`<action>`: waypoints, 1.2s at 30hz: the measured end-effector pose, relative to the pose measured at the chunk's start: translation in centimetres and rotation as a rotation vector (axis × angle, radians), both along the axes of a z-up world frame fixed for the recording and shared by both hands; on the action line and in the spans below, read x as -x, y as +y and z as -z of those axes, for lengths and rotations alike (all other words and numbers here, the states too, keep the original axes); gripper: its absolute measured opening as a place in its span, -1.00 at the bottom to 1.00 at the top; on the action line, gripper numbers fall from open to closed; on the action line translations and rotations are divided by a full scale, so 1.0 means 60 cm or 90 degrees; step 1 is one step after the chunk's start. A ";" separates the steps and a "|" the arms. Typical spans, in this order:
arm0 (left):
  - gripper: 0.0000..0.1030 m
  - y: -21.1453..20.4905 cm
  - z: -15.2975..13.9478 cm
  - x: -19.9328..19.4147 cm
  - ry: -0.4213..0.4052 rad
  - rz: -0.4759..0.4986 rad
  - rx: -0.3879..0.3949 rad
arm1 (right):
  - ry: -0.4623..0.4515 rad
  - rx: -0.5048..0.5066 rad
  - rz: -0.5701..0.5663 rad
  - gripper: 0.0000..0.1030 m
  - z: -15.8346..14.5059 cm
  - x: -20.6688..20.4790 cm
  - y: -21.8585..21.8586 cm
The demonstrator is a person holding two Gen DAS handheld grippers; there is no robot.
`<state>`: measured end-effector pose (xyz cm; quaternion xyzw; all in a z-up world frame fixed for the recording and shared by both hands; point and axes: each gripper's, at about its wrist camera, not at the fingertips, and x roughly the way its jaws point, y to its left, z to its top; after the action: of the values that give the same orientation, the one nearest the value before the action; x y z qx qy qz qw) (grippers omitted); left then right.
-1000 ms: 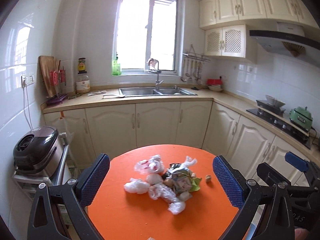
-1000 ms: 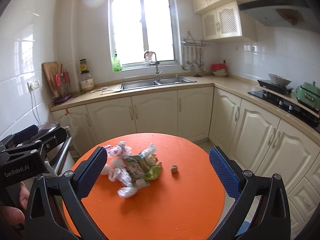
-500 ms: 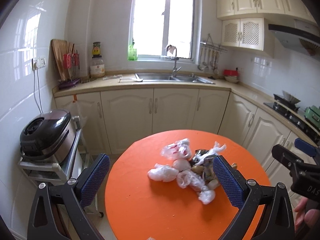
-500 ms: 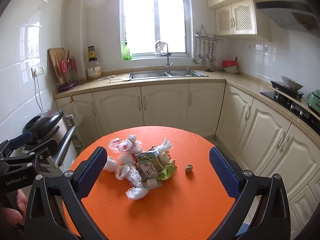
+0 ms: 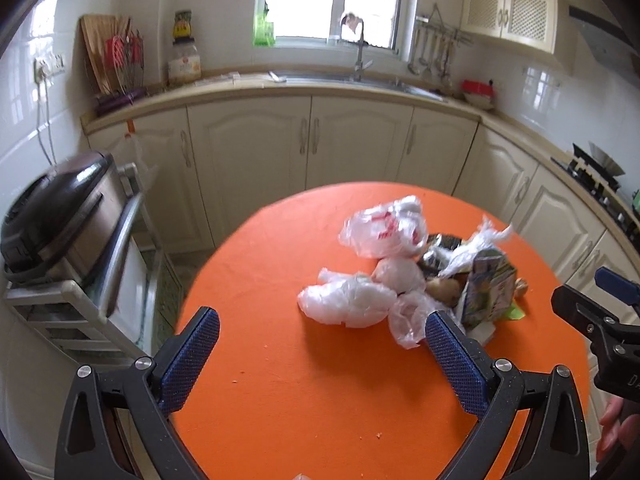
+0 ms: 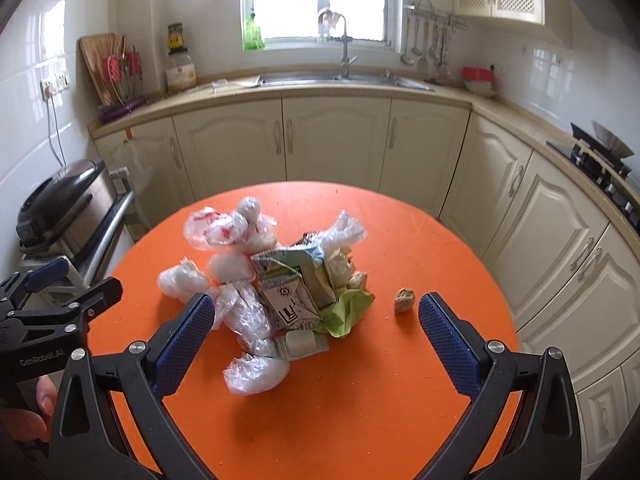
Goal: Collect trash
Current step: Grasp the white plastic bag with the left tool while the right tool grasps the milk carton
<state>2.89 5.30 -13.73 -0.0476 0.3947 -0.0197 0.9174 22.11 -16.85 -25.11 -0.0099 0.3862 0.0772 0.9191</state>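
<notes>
Hovering above the near part of the round orange table (image 6: 420,216), the right gripper (image 6: 316,344) has its blue-padded fingers spread wide with nothing between them. The left gripper (image 5: 320,360) hangs likewise, jaws wide apart and empty, over the table's left half.

The trash pile (image 6: 276,280) sits near the table's middle: crumpled clear plastic bags (image 5: 348,304), a printed carton (image 6: 292,296) tilted on top, and a green wrapper (image 6: 348,312) under it. One small brown lump (image 6: 404,300) lies apart, just right of the pile.

Bare orange surface runs around the pile on all sides, widest toward the near rim. Off the table's left edge stands a rack with a dark cooker (image 5: 60,216); cream cabinets (image 6: 336,140) curve around the far and right sides, with floor between them and the table.
</notes>
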 end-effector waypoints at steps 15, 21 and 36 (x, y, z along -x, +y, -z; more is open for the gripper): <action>0.41 -0.033 0.120 -0.293 0.097 -0.009 0.056 | 0.062 0.016 -0.046 0.38 0.094 -0.099 0.043; 0.04 -0.024 0.118 -0.353 0.098 0.000 0.082 | 0.056 0.001 -0.071 0.03 0.103 -0.093 0.056; -0.09 -0.003 0.101 -0.460 0.077 -0.008 0.078 | 0.070 -0.052 -0.085 -0.43 0.086 -0.060 0.039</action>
<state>30.48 5.12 -19.76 -0.1071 0.4474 -0.0351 0.8872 25.69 -14.49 -30.26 0.0062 0.4314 0.1541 0.8889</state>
